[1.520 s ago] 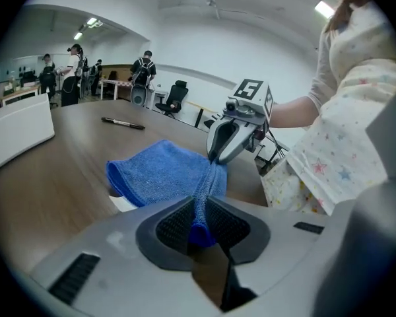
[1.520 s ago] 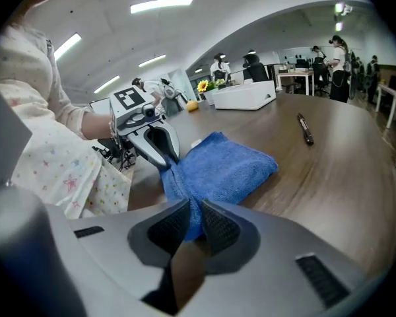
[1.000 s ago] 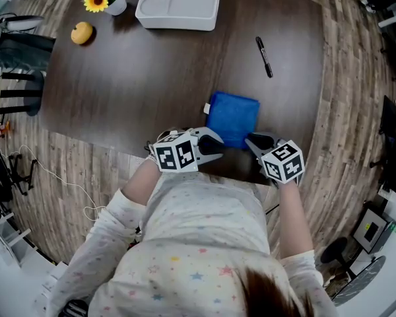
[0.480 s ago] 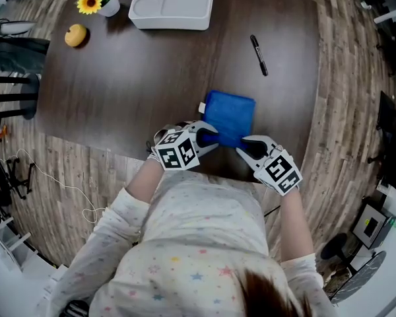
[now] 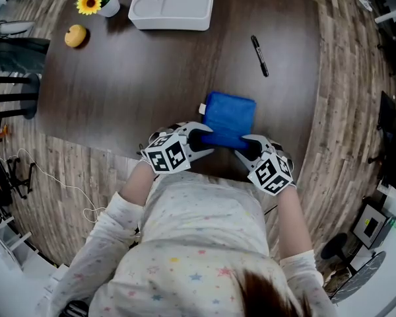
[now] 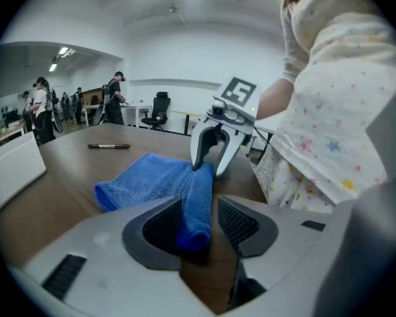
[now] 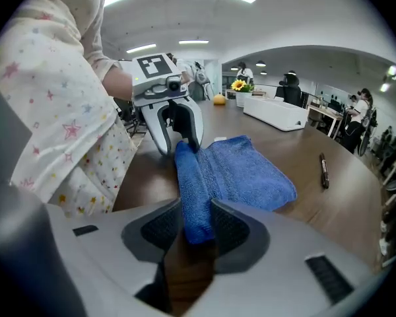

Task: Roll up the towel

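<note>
A blue towel [image 5: 230,114] lies folded flat on the dark table [image 5: 132,78], close to the near edge, and its near edge is rolled into a thin tube. My left gripper [image 5: 201,140] is at the tube's left end. Its jaws have just been opening. In the left gripper view the roll [image 6: 197,203] lies between them with a gap on one side. My right gripper [image 5: 245,149] is at the tube's right end. In the right gripper view the roll [image 7: 193,203] fills the space between its pads, which press on it.
A black pen [image 5: 259,55] lies beyond the towel to the right. A white tray [image 5: 173,3], a potted sunflower [image 5: 96,2] and an orange fruit [image 5: 74,35] sit at the far side. The table's near edge runs just below both grippers.
The right gripper has shifted left along the towel's near edge and its marker cube has rolled. The left gripper's cube has slid slightly left. The towel has stayed in place.
</note>
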